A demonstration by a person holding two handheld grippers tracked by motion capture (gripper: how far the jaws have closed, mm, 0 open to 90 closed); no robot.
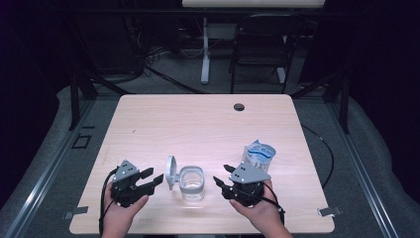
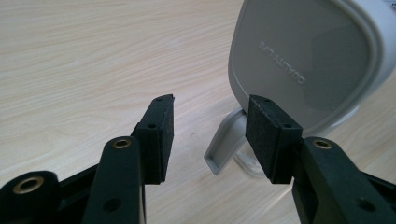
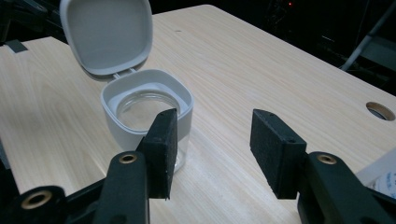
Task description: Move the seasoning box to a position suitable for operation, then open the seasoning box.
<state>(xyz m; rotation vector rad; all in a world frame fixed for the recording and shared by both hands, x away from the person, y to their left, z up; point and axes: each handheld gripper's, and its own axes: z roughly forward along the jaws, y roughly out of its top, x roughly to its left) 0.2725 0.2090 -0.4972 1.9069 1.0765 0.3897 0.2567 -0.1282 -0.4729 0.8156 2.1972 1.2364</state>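
Note:
A clear jar (image 1: 191, 183) with a pale grey collar stands near the table's front edge, its hinged lid (image 1: 171, 172) flipped up on the left side. My left gripper (image 1: 153, 177) sits just left of the lid, open. In the left gripper view its pads (image 2: 210, 107) stand apart in front of the lid's outer face (image 2: 303, 60), touching nothing. My right gripper (image 1: 222, 173) is right of the jar and open. In the right gripper view its jaws (image 3: 212, 126) hold nothing, and the jar (image 3: 184, 100) with the raised lid (image 3: 107, 32) lies beyond the left jaw.
A blue and white pouch (image 1: 259, 156) stands upright just behind my right gripper, and its edge (image 3: 380, 179) shows beside the right jaw. A cable hole (image 1: 239, 106) sits near the table's far edge. A chair (image 1: 260, 44) and a desk leg (image 1: 205, 49) stand beyond the table.

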